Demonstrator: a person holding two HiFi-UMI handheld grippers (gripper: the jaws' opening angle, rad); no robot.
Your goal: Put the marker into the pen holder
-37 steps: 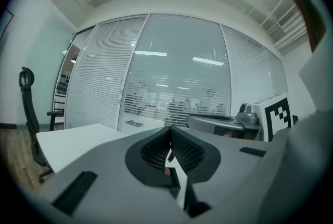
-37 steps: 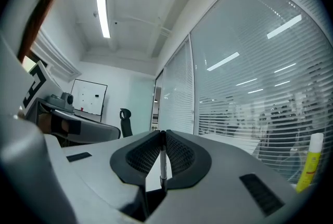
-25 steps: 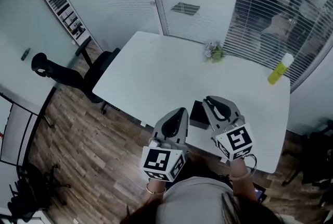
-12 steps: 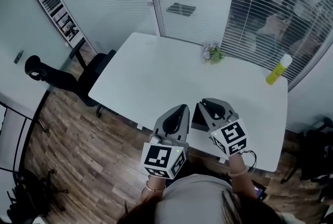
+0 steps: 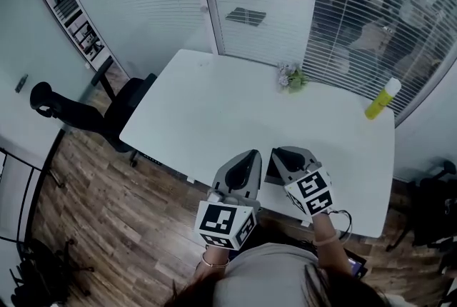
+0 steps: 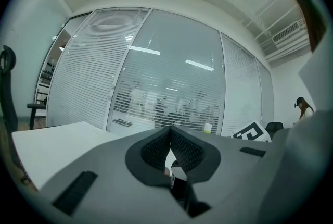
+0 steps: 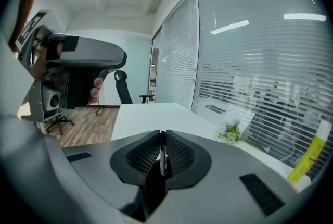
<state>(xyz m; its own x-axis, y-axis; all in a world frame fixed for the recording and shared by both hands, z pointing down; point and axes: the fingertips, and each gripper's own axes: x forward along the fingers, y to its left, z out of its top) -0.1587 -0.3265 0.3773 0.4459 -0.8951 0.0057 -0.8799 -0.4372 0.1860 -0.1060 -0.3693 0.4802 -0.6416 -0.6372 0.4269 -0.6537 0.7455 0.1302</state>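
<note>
The left tongs (image 5: 250,155) and right tongs (image 5: 280,153) are pale grey, with black mesh-textured pads (image 7: 143,155). Each carries a cube patterned with black-and-white squares. The marker (image 7: 163,155) is black with a white band. The pen holder (image 5: 271,168) is black and the worktop (image 5: 214,106) is white. The bottle (image 5: 378,100) is yellow with a white cap, and the flowers (image 5: 291,76) are white and green. The chair (image 5: 132,102) is black. The floor (image 5: 107,213) is brown wood planking.

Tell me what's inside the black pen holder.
Only a dark side of the pen holder shows in the head view; its inside is hidden. The marker is clamped in the right tongs, outside it.
</note>
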